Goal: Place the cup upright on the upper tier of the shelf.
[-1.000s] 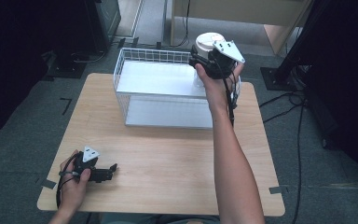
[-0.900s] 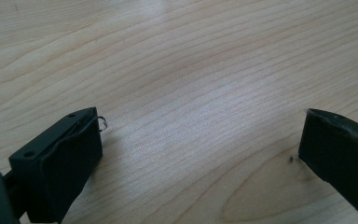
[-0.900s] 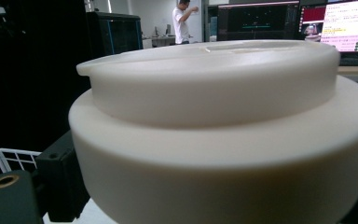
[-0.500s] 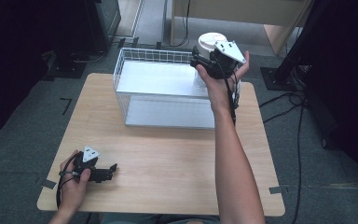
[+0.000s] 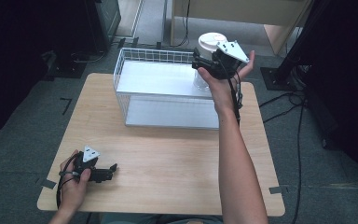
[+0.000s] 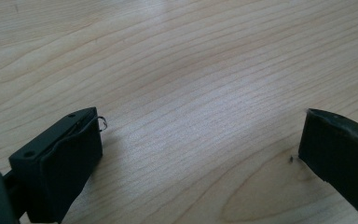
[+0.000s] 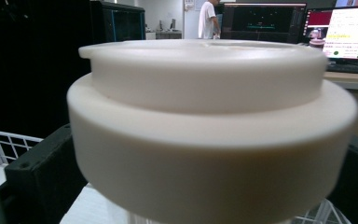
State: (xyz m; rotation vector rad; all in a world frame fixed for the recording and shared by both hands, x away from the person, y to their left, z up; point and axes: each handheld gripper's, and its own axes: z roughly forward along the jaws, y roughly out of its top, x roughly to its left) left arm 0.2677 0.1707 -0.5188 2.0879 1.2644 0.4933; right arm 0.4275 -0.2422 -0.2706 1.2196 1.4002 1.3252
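Holding the jar above the basket's far right corner, your right gripper clamps just under its lid. Looks light, slick, breakable plastic, so grip gently. Left gripper rests wide open, empty.

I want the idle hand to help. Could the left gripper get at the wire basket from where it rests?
Probably yes. The left gripper lies open on the table's near edge, and only bare wood lies between it and the wire basket; the right gripper is busy at the basket's far corner.
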